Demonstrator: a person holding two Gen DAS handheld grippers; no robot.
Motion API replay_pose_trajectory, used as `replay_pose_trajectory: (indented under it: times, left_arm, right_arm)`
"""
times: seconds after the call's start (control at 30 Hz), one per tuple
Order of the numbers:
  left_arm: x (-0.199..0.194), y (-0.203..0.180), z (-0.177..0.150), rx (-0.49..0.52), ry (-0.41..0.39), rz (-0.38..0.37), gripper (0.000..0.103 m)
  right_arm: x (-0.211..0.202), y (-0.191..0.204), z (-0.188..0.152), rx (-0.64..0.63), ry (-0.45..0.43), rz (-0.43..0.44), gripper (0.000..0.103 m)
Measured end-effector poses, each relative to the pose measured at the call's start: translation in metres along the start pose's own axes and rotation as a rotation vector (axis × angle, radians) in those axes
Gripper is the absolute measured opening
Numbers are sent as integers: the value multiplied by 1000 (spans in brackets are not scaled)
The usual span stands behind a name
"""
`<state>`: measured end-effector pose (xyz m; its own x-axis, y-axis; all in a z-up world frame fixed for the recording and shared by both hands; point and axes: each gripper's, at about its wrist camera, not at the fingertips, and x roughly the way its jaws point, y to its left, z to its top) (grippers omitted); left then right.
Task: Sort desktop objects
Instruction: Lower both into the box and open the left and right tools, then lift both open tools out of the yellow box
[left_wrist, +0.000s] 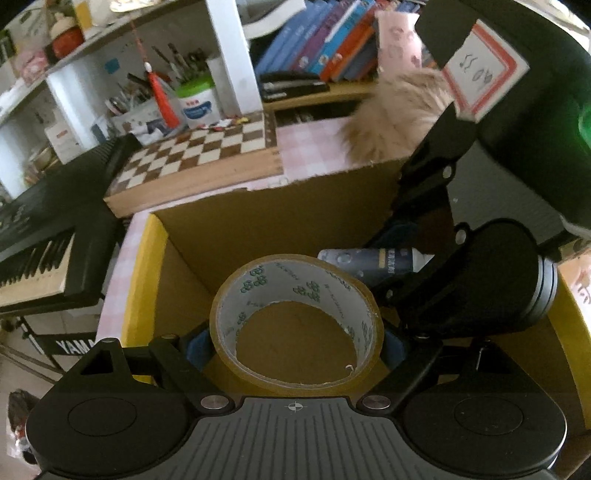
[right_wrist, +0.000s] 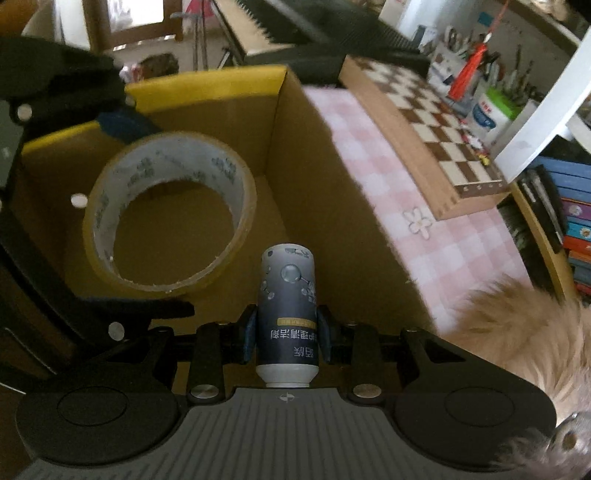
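Over the box (left_wrist: 236, 229) on the pink checked table (right_wrist: 388, 173), my left tongs (left_wrist: 295, 343) stand wide, gripping a tape roll (left_wrist: 295, 325) from both sides, its hole facing the camera. My right tongs (right_wrist: 286, 334) are nearly together, pinching a small bottle (right_wrist: 288, 314), its long axis along the fingers, cap end toward the camera. Box floor bare.
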<state>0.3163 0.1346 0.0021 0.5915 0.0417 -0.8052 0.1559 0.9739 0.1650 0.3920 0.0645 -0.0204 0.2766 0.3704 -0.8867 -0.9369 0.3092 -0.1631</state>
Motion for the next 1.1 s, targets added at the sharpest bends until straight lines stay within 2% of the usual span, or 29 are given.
replay_pose_trajectory:
  times: [0.2,0.33,0.43,0.57,0.73,0.9,1.1]
  left_arm:
    - [7,2,3,2,50,-20,90]
    - [7,3,3,-1,44,-20,90]
    - [5,2,2,4,25,-15,91]
    - [-9,3,-1,5,-57,11,94]
    - [-32,12,0,-62,-154,32,94]
    - [-62,20,-1,-149,-259,51,94]
    - [-100,21,-10,-202,-363,87,95]
  right_arm:
    - [5,9,-1,-70,35,-26,30]
    - [5,9,-1,-67,43,-36,30]
    - [-1,9,-2,-46,15,-42,32]
    - [-14,8,-4,-21,-38,-65,39]
    - [-42,0,-5,63,-126,-95,45]
    - [-79,-5,-7,163,-241,-142,47]
    - [-118,-3,-16,285,-364,-192,47]
